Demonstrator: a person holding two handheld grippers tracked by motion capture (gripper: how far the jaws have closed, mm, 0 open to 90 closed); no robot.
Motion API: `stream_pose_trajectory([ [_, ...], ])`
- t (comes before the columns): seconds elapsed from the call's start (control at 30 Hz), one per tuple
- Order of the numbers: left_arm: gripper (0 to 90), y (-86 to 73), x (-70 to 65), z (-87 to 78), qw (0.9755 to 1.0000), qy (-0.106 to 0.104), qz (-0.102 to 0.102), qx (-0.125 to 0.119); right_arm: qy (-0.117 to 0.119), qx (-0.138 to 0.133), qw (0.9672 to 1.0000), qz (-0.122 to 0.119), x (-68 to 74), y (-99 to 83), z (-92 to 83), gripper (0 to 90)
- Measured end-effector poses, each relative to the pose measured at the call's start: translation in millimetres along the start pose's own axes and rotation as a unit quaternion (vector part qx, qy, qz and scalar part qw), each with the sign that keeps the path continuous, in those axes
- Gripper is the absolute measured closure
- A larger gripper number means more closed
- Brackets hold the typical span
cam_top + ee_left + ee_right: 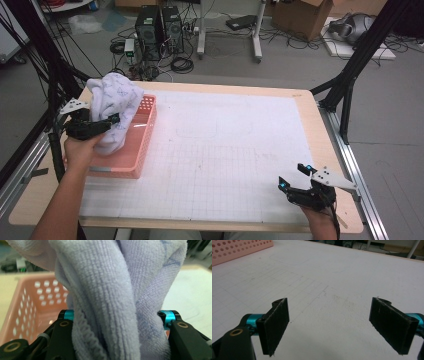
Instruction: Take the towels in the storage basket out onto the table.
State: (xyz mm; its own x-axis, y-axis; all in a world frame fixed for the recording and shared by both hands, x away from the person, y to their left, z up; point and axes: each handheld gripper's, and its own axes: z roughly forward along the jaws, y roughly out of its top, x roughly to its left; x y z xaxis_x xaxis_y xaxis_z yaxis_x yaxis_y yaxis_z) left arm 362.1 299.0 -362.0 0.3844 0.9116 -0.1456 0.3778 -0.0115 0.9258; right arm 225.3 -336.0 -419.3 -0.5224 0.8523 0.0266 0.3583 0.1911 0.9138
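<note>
The left gripper [114, 120] is clamped on a bunched towel [114, 102], held above the pink basket [145, 135]. The right gripper [295, 177] rests wide open on the table [240, 150]. Next, probably lift it clear.

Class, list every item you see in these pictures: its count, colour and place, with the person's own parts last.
towel: one, pale lilac, held up over the basket
basket: one, pink, perforated, at the table's left
table: one, white gridded top, wooden edge
computer towers: two, black, on the floor beyond
cardboard box: one, brown, on the floor beyond
left gripper: one, black, shut on the towel
right gripper: one, black, open, near the table's front right
</note>
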Motion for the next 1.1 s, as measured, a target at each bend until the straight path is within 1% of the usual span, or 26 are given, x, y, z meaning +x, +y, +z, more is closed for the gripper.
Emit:
stream_pose_trajectory([
  [0.07, 49.9, 2.2, -4.2, -4.2, 0.9997, -0.009, 0.004, -0.020, 0.000, -0.003, 1.0000, 0.002, -0.1, 0.3, 0.0, 15.0],
  [0.13, 49.9, 4.1, -8.8, -7.9, 0.9990, -0.018, 0.009, -0.040, 0.000, -0.005, 1.0000, 0.005, 0.0, 0.7, -0.4, 15.0],
  [0.27, 49.9, 7.1, -16.9, -14.4, 0.9966, -0.036, 0.014, -0.073, 0.003, -0.006, 1.0000, 0.000, 1.9, 1.6, -1.0, 15.0],
  [0.33, 49.9, 8.7, -21.6, -18.3, 0.9945, -0.050, 0.015, -0.091, 0.004, -0.007, 1.0000, 0.001, 2.4, 1.7, -0.8, 15.0],
  [0.43, 49.8, 10.5, -29.7, -21.8, 0.9910, -0.072, 0.022, -0.111, 0.005, -0.010, 0.9999, 0.001, 2.9, 2.1, -0.7, 15.0],
  [0.5, 49.7, 11.7, -36.5, -22.7, 0.9883, -0.090, 0.028, -0.119, 0.006, -0.010, 0.9999, 0.001, 3.1, 2.2, -0.5, 15.0],
  [0.6, 49.5, 14.7, -50.1, -24.1, 0.9846, -0.110, 0.040, -0.130, 0.007, -0.009, 0.9999, 0.000, 3.6, 2.3, 0.2, 15.0],
  [0.8, 49.4, 24.0, -76.8, -25.2, 0.9748, -0.148, 0.052, -0.158, 0.009, -0.007, 0.9999, 0.001, 5.1, 2.7, 1.2, 15.0],
  [0.9, 49.4, 26.7, -91.3, -23.0, 0.9705, -0.169, 0.058, -0.162, 0.010, -0.008, 0.9999, 0.000, 4.9, 2.7, 1.2, 15.0],
  [1.03, 49.5, 28.3, -110.5, -16.6, 0.9663, -0.191, 0.072, -0.157, 0.009, -0.012, 0.9999, 0.000, 4.4, 3.1, 1.0, 15.0],
  [1.07, 49.5, 28.3, -116.3, -14.6, 0.9652, -0.196, 0.071, -0.158, 0.009, -0.012, 0.9999, 0.002, 4.7, 3.2, 0.8, 15.0],
  [1.1, 49.5, 28.1, -121.1, -12.9, 0.9638, -0.203, 0.076, -0.155, 0.010, -0.013, 0.9999, 0.003, 4.7, 3.2, 0.8, 15.0],
])
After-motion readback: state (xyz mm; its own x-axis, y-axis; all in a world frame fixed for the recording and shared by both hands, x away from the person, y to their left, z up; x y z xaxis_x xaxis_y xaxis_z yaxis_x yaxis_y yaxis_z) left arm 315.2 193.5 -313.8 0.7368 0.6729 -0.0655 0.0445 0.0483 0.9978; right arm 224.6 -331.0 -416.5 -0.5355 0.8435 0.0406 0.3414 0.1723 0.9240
